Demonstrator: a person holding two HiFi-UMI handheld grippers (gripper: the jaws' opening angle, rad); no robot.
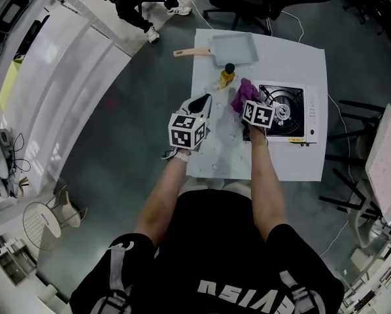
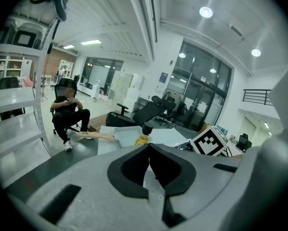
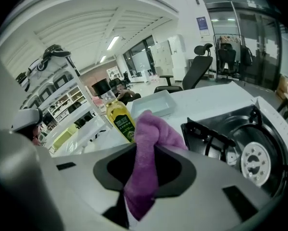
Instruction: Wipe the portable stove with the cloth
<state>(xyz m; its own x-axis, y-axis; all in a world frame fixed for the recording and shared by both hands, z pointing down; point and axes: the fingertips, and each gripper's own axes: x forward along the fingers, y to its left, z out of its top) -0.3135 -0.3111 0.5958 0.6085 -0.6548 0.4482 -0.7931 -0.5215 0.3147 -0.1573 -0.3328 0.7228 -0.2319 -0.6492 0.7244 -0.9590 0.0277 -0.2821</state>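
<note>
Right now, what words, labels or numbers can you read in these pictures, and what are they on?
Oil bottle label: print too blurred to read.
Portable stove front sticker: too small to read.
Person's shirt: white letters, cut off, not readable with certainty.
So no text can be quoted.

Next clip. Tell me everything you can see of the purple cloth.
The purple cloth looks like soft, fuzzy microfibre. It is bunched into a wad, pinched between the jaws of the right tool, a rounded lump sticking out past the tips and a tail hanging back between them. In the head view it is by the left edge of the portable stove, near the oil bottle. Whether it touches the stove cannot be told.
</note>
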